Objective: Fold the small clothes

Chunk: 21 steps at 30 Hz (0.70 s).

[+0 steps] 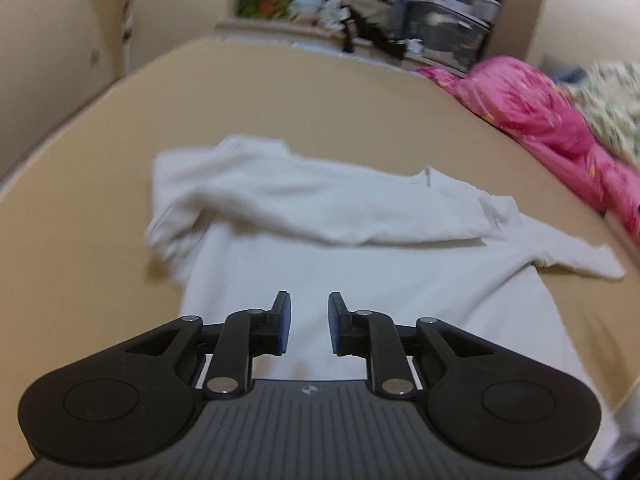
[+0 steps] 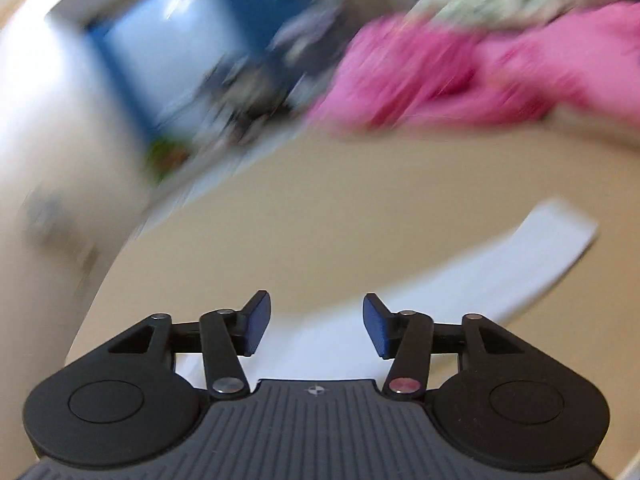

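A small white long-sleeved top (image 1: 320, 256) lies on a tan surface (image 1: 100, 200). Its left sleeve is folded across the chest and its right sleeve (image 1: 576, 252) sticks out to the right. My left gripper (image 1: 309, 322) hovers over the top's lower body, open and empty. In the blurred right wrist view, my right gripper (image 2: 316, 324) is open and empty above the white sleeve (image 2: 500, 272), which runs out to the right.
A pink quilt (image 1: 540, 112) and a floral cloth (image 1: 616, 104) lie along the right edge of the surface. Beyond the far edge are a cluttered shelf with bins (image 1: 444, 32), a plant (image 1: 264, 0) and a window. The pink quilt (image 2: 460, 68) also shows in the right wrist view.
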Available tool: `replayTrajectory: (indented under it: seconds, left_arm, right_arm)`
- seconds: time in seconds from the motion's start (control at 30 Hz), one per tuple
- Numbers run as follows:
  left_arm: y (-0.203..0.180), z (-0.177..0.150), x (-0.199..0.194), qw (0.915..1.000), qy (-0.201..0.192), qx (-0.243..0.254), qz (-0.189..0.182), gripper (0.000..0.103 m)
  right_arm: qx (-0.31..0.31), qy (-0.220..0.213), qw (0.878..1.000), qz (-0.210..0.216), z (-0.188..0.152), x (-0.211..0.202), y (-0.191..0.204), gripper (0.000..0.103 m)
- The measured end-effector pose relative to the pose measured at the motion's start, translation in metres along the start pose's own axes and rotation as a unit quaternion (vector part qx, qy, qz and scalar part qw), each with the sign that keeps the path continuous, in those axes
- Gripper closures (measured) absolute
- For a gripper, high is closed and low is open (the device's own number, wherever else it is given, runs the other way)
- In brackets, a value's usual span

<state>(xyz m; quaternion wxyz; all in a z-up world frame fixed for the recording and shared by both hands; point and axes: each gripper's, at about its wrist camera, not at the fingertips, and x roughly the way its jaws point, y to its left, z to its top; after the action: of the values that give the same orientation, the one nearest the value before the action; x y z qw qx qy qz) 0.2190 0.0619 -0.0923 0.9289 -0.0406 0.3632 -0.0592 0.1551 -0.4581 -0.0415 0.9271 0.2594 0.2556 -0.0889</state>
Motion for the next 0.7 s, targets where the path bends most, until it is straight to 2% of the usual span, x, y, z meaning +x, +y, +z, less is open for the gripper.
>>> replayTrajectory:
  seconds: [0.1,0.17,0.2,0.23,0.27,0.3,0.33,0.4,0.43,0.47,0.5,0.57,0.6,0.63,0.7]
  left_arm:
    - [-0.042,0.013,0.02,0.9984,-0.021,0.053,0.002,0.078]
    - [-0.074,0.02,0.042,0.9963,-0.023,0.083,0.002,0.072]
    - [-0.094,0.022,0.056,0.9947,-0.024,0.1,0.006,0.063]
    - [-0.111,0.024,0.068,0.9928,-0.025,0.117,0.01,0.048]
    - [-0.129,0.026,0.082,0.9903,-0.024,0.136,0.014,0.04]
    - [-0.143,0.027,0.095,0.9883,-0.019,0.15,0.019,0.025]
    - [-0.159,0.028,0.11,0.9852,-0.011,0.168,0.03,0.02]
    - [-0.184,0.03,0.14,0.9773,0.006,0.206,0.048,0.02]
    - [-0.194,0.031,0.152,0.9735,0.015,0.222,0.053,0.02]
    - [-0.2,0.032,0.163,0.9703,0.018,0.235,0.056,0.02]
    - [-0.205,0.033,0.173,0.9658,0.017,0.251,0.061,0.025]
    - [-0.209,0.039,0.187,0.9586,0.025,0.275,0.07,0.057]
    - [-0.206,0.044,0.191,0.9587,0.031,0.275,0.067,0.093]
    - [-0.199,0.05,0.189,0.9607,0.03,0.268,0.066,0.097]
    - [-0.174,0.067,0.174,0.9685,-0.006,0.24,0.065,0.097]
  right_arm:
    - [-0.024,0.095,0.995,0.026,-0.056,0.017,0.022,0.05]
    - [-0.071,0.158,0.985,-0.014,-0.092,0.04,0.034,0.052]
    - [-0.081,0.185,0.979,-0.029,-0.104,0.05,0.038,0.052]
    - [-0.088,0.205,0.975,-0.021,-0.113,0.058,0.039,0.053]
    - [-0.109,0.223,0.969,-0.018,-0.122,0.065,0.043,0.056]
    - [-0.133,0.235,0.962,-0.032,-0.131,0.071,0.045,0.056]
    - [-0.152,0.236,0.959,-0.042,-0.139,0.073,0.048,0.057]
    - [-0.194,0.226,0.954,-0.044,-0.147,0.071,0.063,0.059]
    - [-0.211,0.222,0.951,-0.04,-0.149,0.07,0.069,0.063]
    - [-0.221,0.223,0.949,-0.032,-0.153,0.07,0.076,0.074]
    - [-0.223,0.223,0.948,-0.028,-0.155,0.07,0.081,0.086]
    - [-0.222,0.228,0.948,-0.01,-0.152,0.067,0.07,0.099]
    - [-0.224,0.228,0.947,-0.01,-0.153,0.067,0.072,0.099]
    - [-0.226,0.227,0.947,-0.008,-0.154,0.067,0.07,0.099]
    - [-0.228,0.228,0.947,-0.004,-0.155,0.066,0.065,0.099]
